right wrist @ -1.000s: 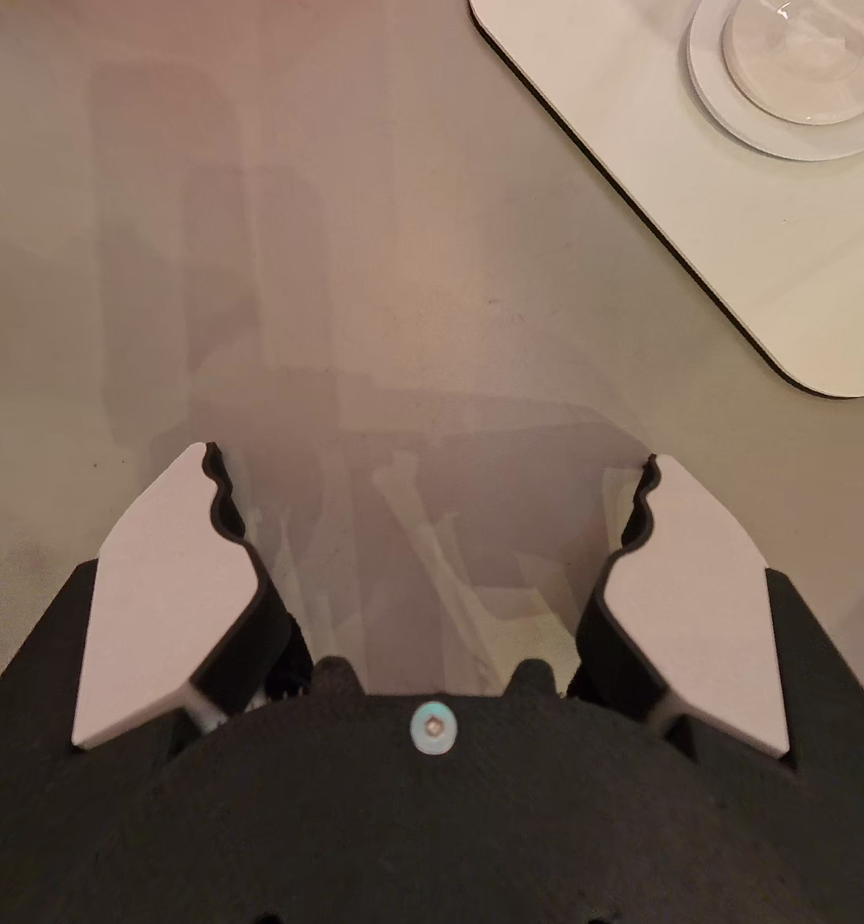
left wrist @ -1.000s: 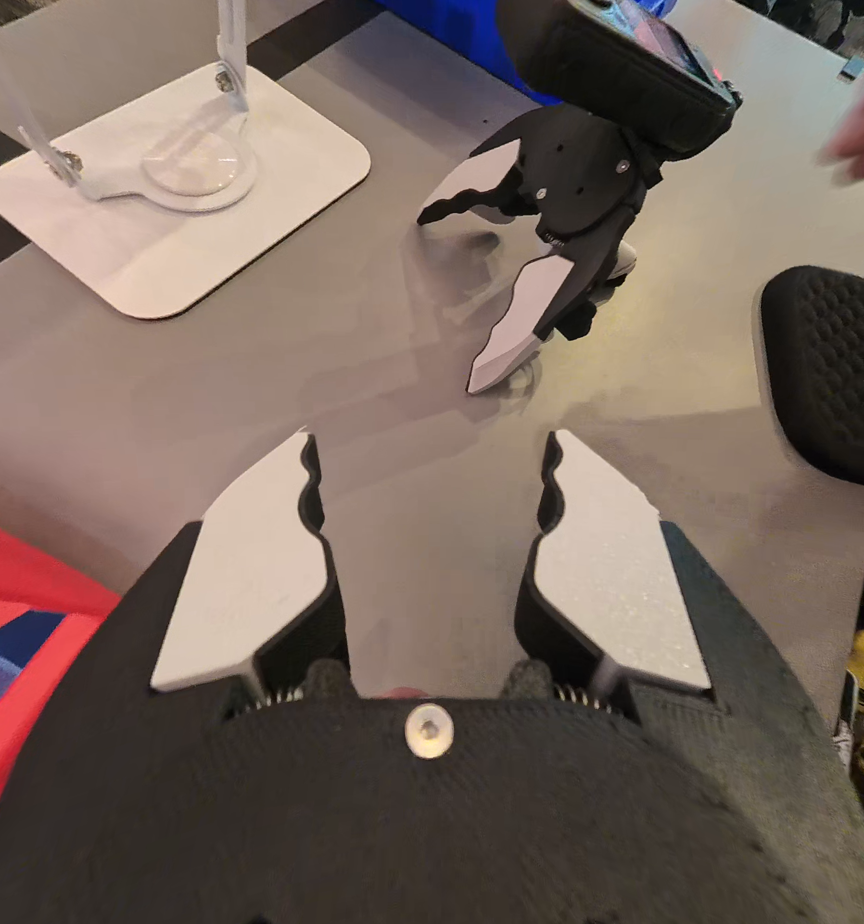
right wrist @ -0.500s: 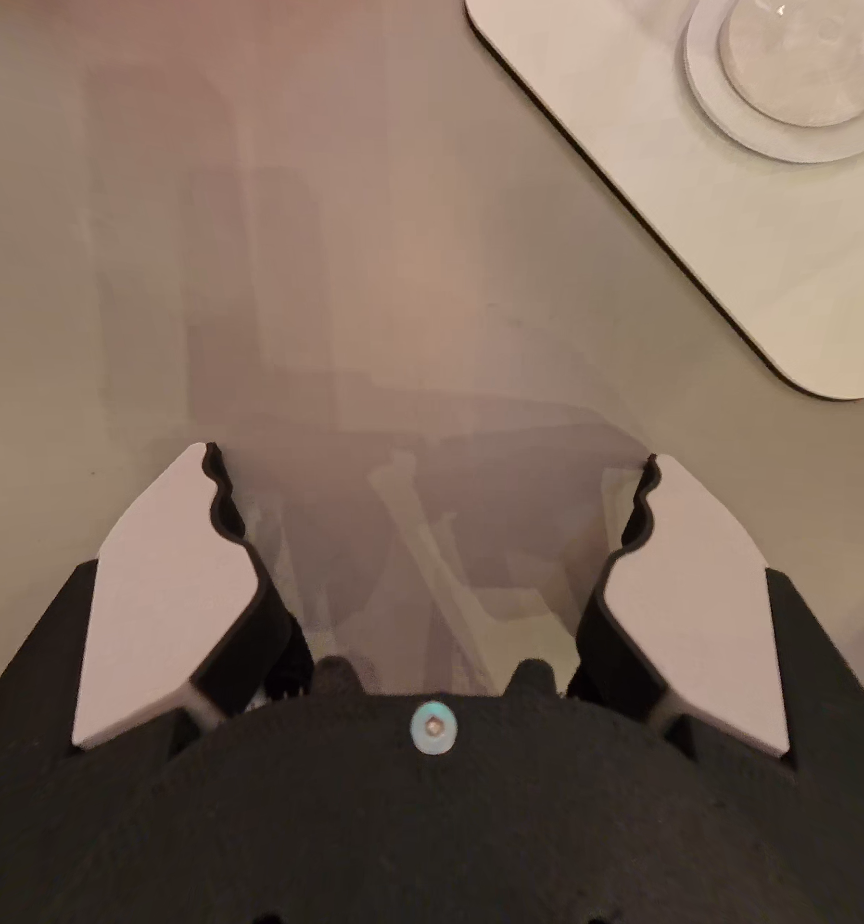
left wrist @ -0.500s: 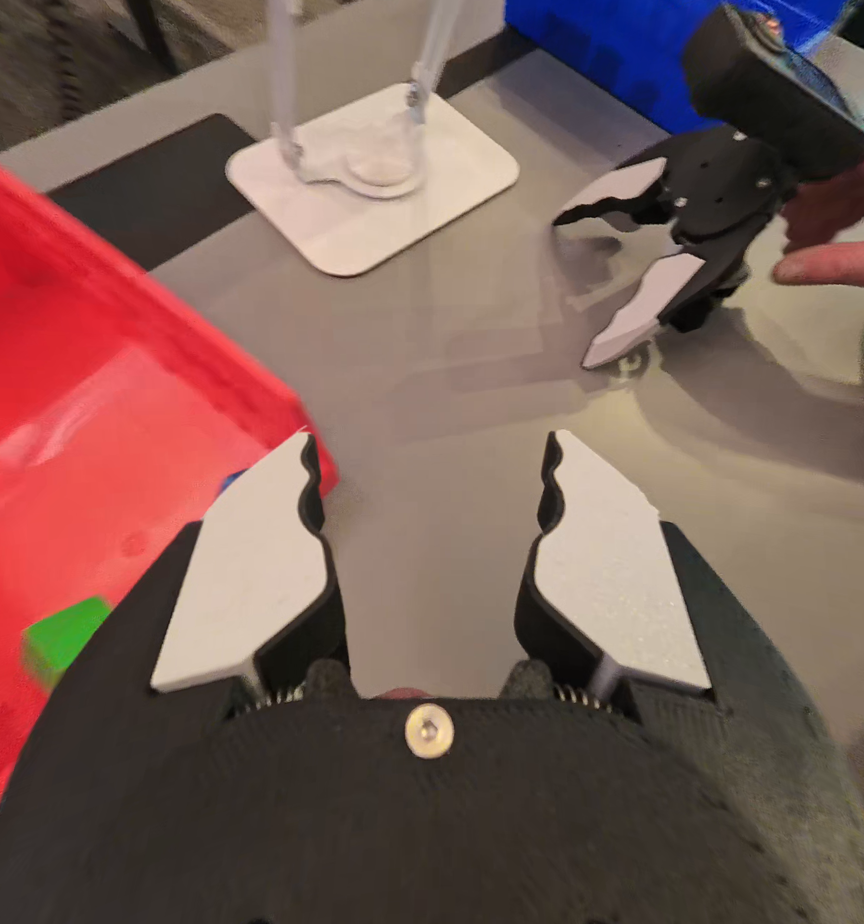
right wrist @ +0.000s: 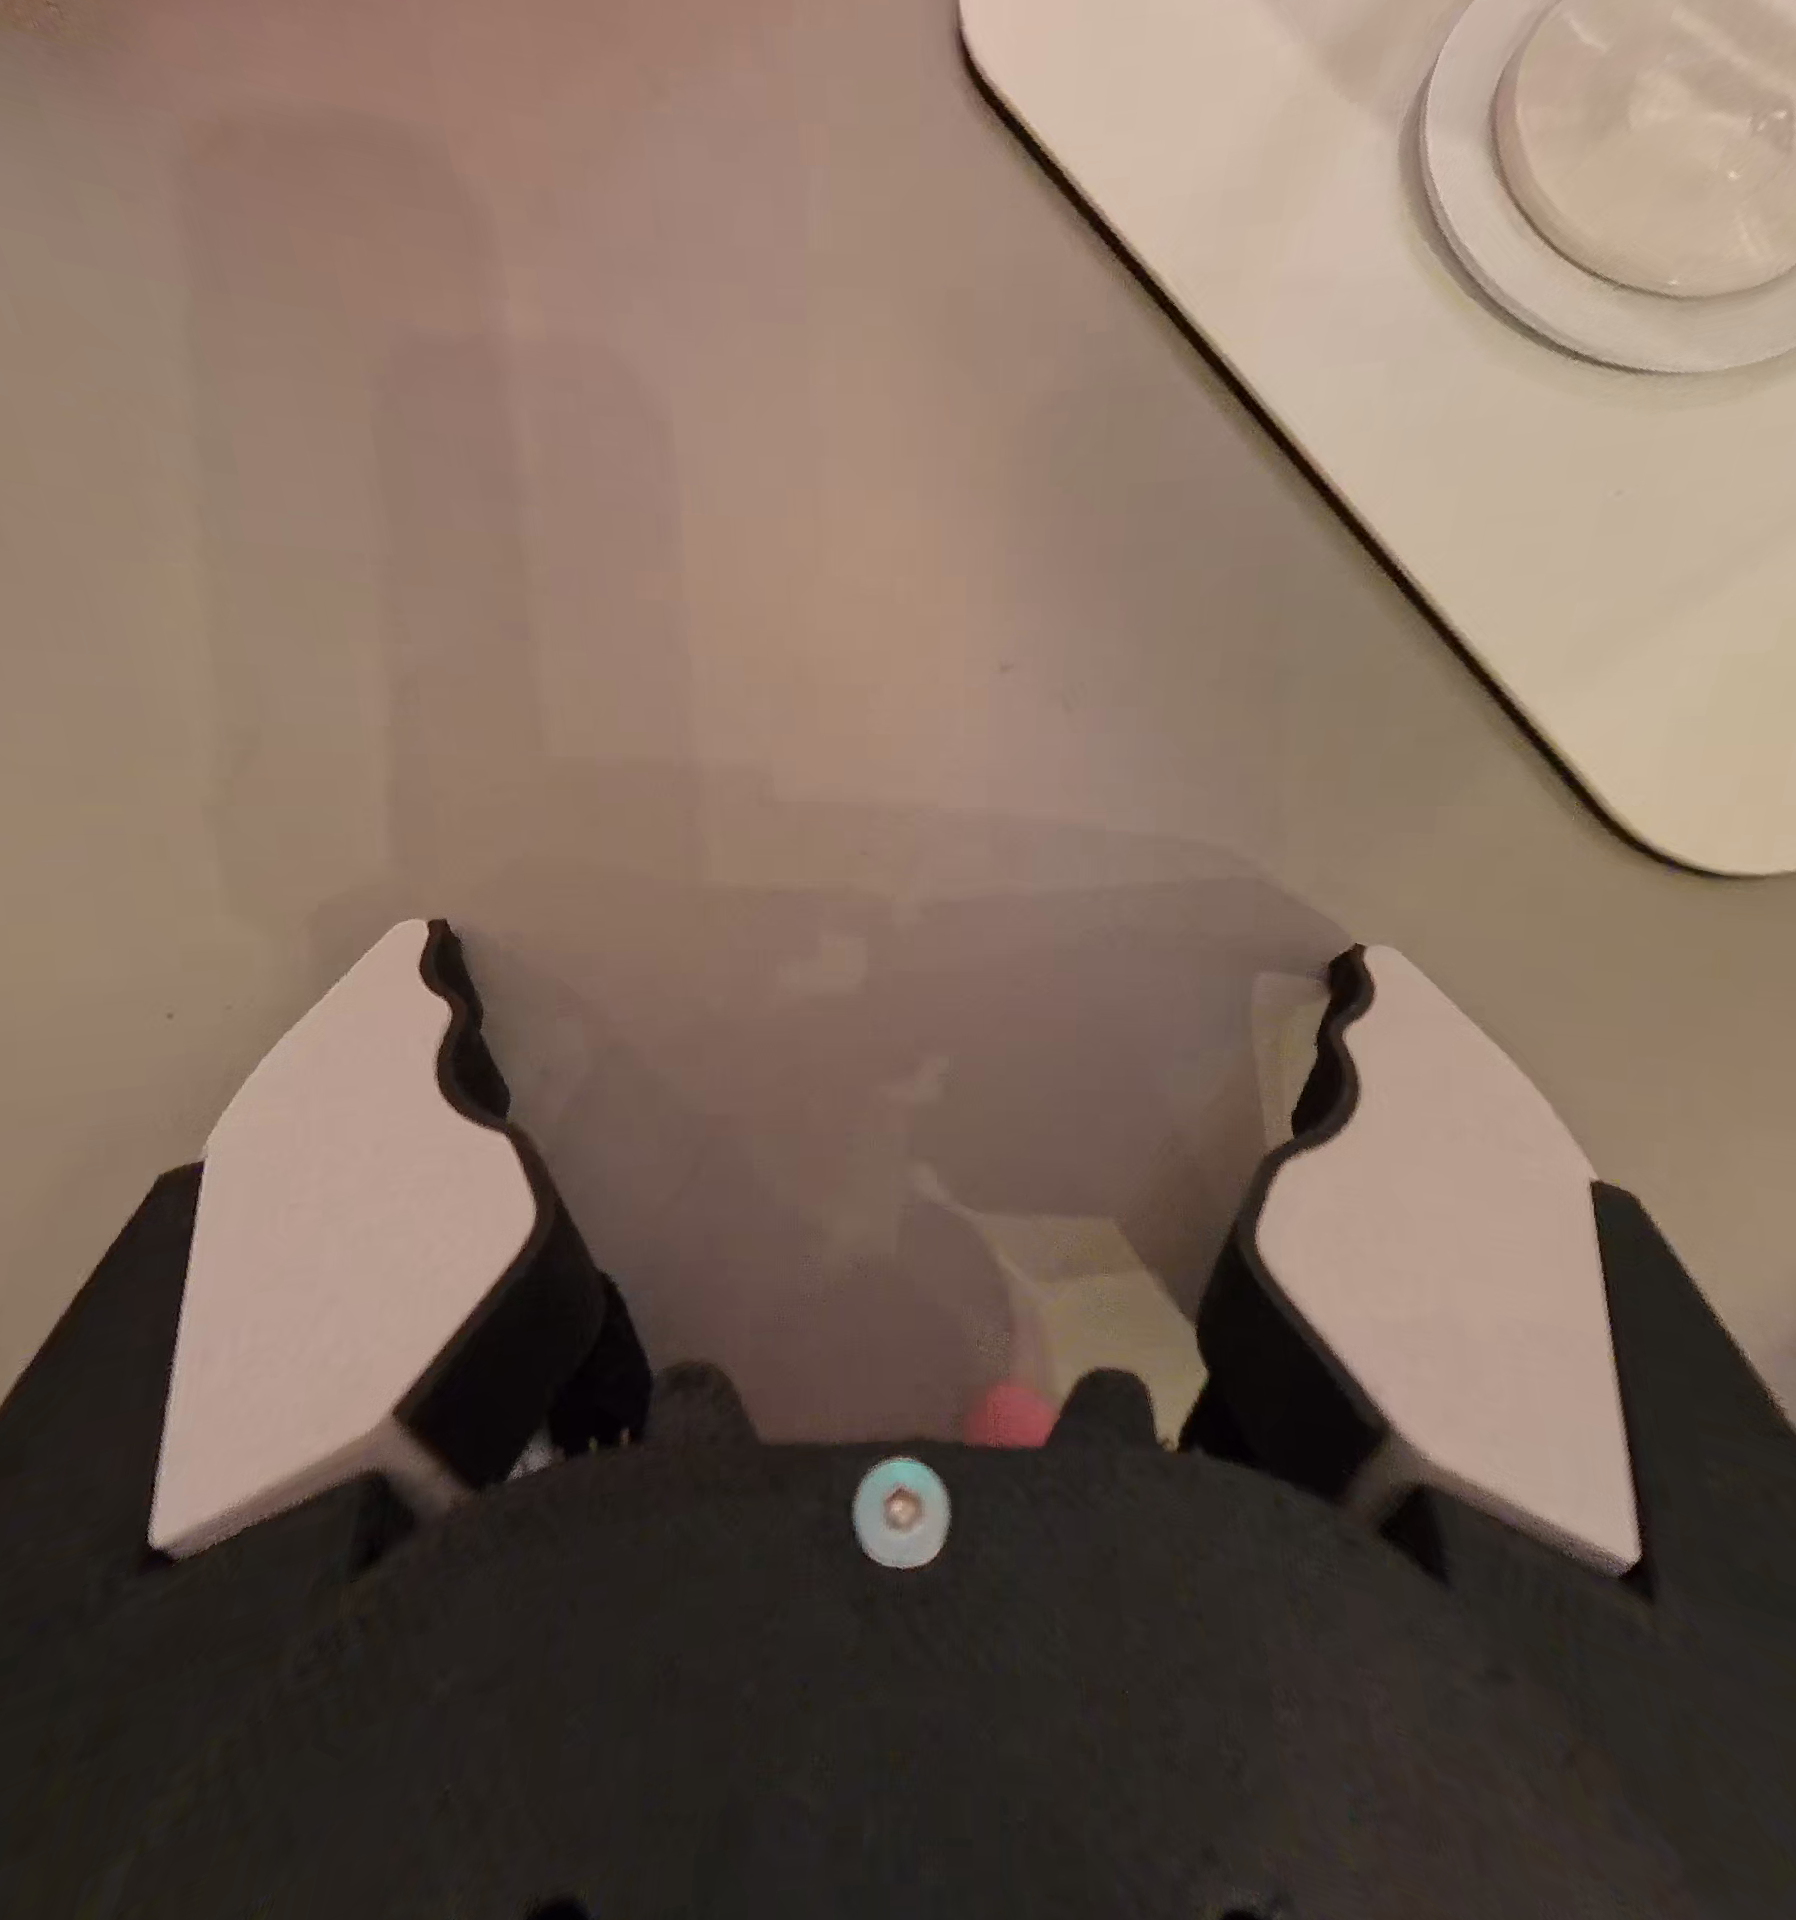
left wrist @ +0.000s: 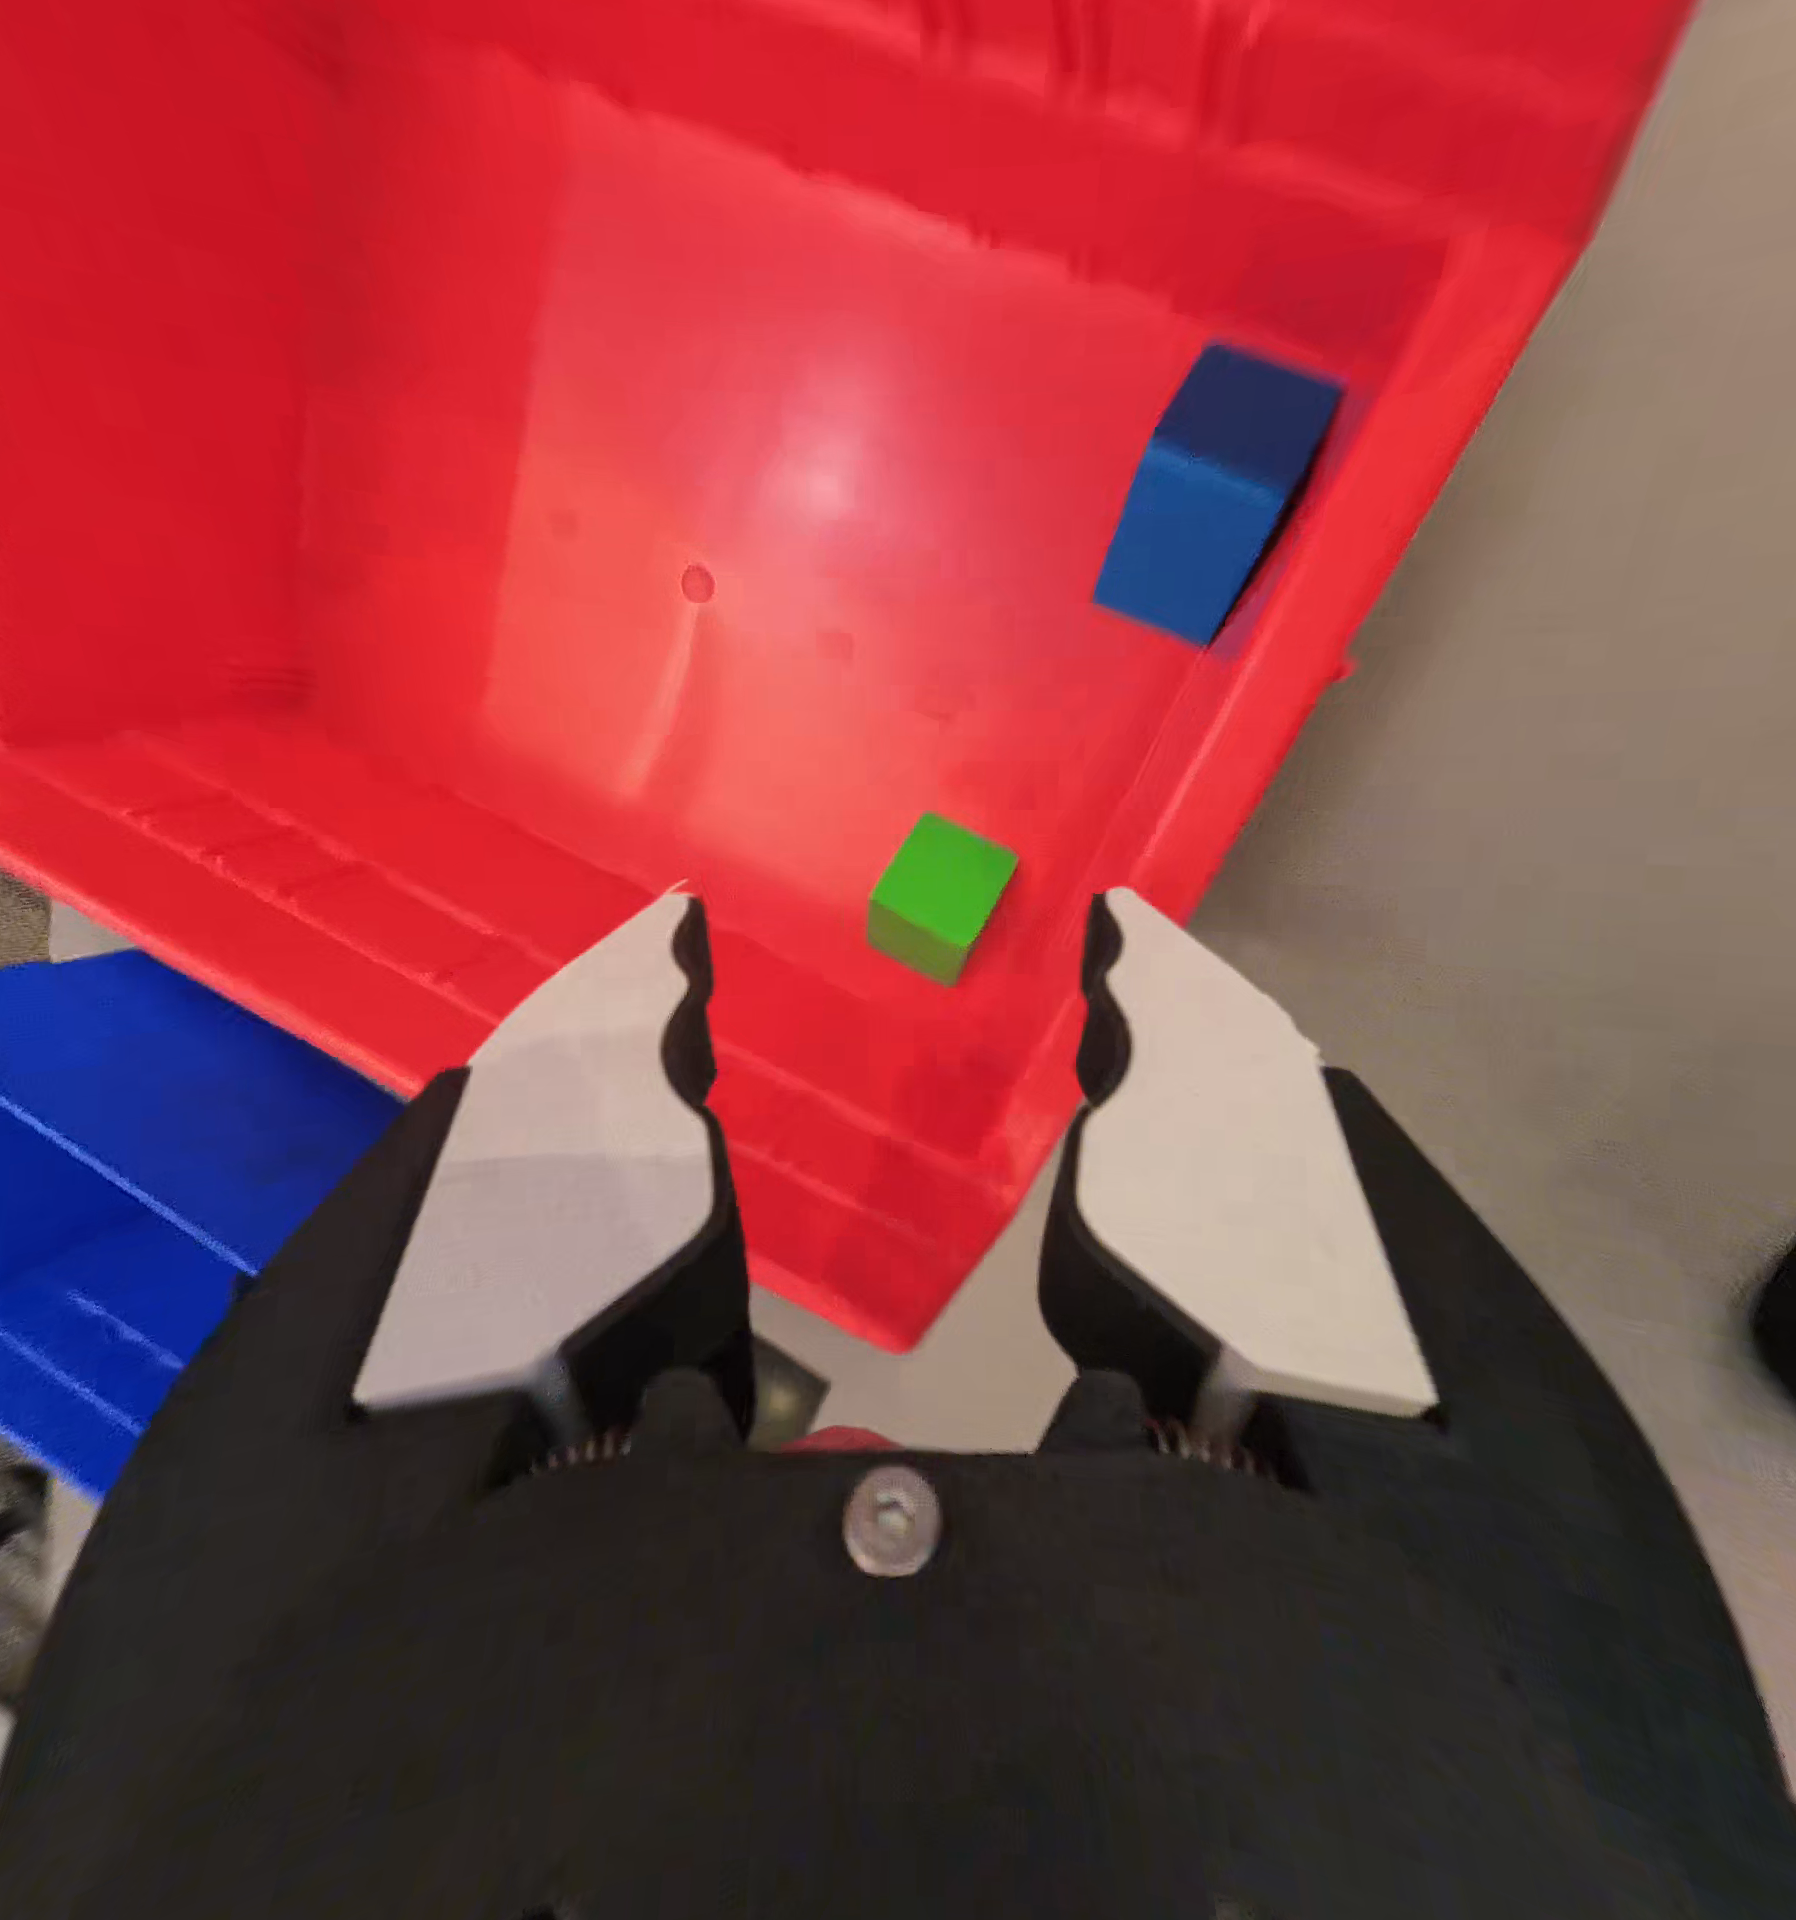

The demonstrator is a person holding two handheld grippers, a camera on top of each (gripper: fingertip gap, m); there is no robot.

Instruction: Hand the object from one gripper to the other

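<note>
A small, bright green cube [left wrist: 942,896] lies in the red bin [left wrist: 1393,582]; both grippers' jaws gape, holding nothing.

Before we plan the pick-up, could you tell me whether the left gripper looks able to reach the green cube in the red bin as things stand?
Probably yes: the left gripper is open over the red bin, and the green cube lies uncovered just ahead.

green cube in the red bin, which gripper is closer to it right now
Left. The left gripper hangs open over the red bin, the green cube just beyond its fingertips. The right gripper is open over bare table; no cube shows in its view.
</note>
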